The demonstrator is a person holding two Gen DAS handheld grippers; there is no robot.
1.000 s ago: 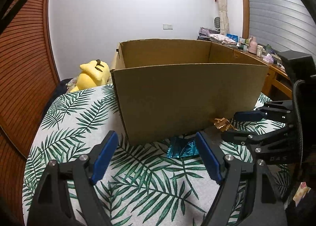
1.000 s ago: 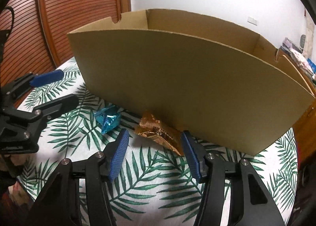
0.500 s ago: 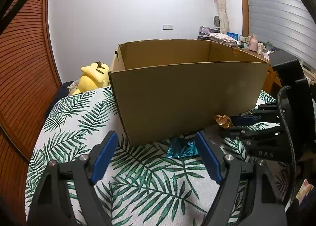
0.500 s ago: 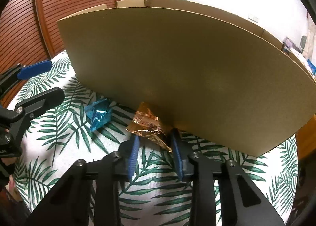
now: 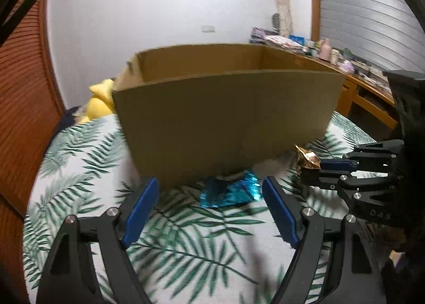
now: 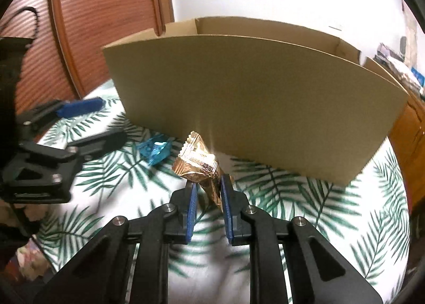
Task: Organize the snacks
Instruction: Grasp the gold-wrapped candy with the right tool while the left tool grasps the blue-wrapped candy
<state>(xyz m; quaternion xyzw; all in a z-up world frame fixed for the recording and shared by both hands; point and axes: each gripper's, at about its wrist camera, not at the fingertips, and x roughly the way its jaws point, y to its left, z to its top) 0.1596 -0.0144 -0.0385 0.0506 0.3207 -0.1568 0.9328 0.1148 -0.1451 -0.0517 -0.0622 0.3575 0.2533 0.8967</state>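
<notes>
An open cardboard box (image 5: 225, 115) stands on a leaf-print cover; it also shows in the right wrist view (image 6: 255, 107). My right gripper (image 6: 208, 189) is shut on a gold foil snack packet (image 6: 199, 160) and holds it lifted in front of the box wall. In the left wrist view the gold packet (image 5: 308, 159) sticks out of that gripper's tips. A blue foil snack packet (image 5: 231, 192) lies on the cover at the box's foot, between and just beyond the tips of my open, empty left gripper (image 5: 209, 197). It also shows in the right wrist view (image 6: 155, 150).
A yellow plush toy (image 5: 99, 102) lies behind the box's left corner. A wooden desk (image 5: 366, 91) crowded with bottles and items runs along the right wall. A slatted wooden door (image 6: 79, 25) stands to the left.
My right gripper closed on the gold packet and lifted it off the cover. My left gripper moved closer to the blue packet and stayed open.
</notes>
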